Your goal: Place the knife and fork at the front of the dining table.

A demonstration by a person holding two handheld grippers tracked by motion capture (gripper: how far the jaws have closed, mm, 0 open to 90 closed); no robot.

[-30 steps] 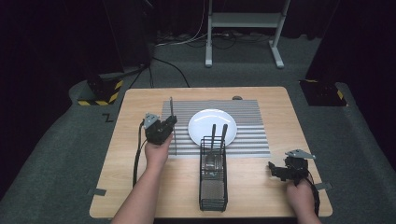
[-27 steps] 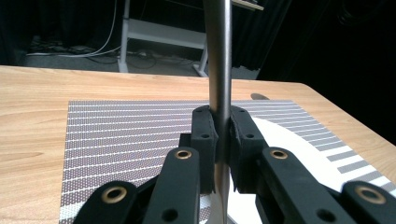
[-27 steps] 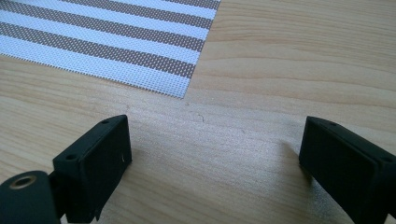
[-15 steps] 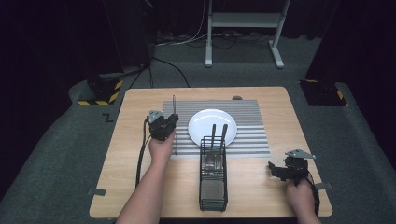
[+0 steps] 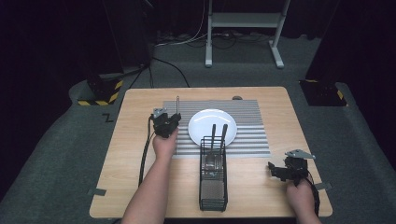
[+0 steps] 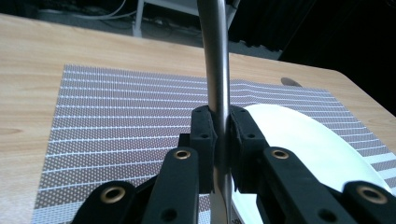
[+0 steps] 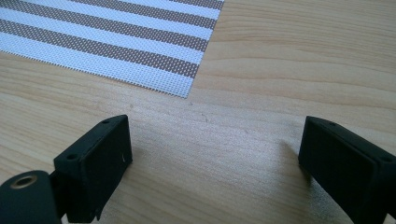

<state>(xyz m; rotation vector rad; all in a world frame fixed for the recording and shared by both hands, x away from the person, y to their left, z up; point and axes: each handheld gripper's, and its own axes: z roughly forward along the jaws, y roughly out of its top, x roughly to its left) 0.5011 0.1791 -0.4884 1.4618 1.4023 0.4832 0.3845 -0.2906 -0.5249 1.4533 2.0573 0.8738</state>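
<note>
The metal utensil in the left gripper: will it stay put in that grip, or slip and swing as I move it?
Likely stiff: the utensil looks like solid polished metal. It may slip or pivot, since the left gripper pinches a narrow, smooth, rounded handle between flat pads. It is long and held near one end, so quick moves could swing it; move slowly.

The placemat (image 5: 252, 128) carries grey-brown and white stripes; the plate (image 5: 205, 123) is white; the basket (image 5: 213, 184) is black wire; the table (image 5: 130, 140) is pale wood.
</note>
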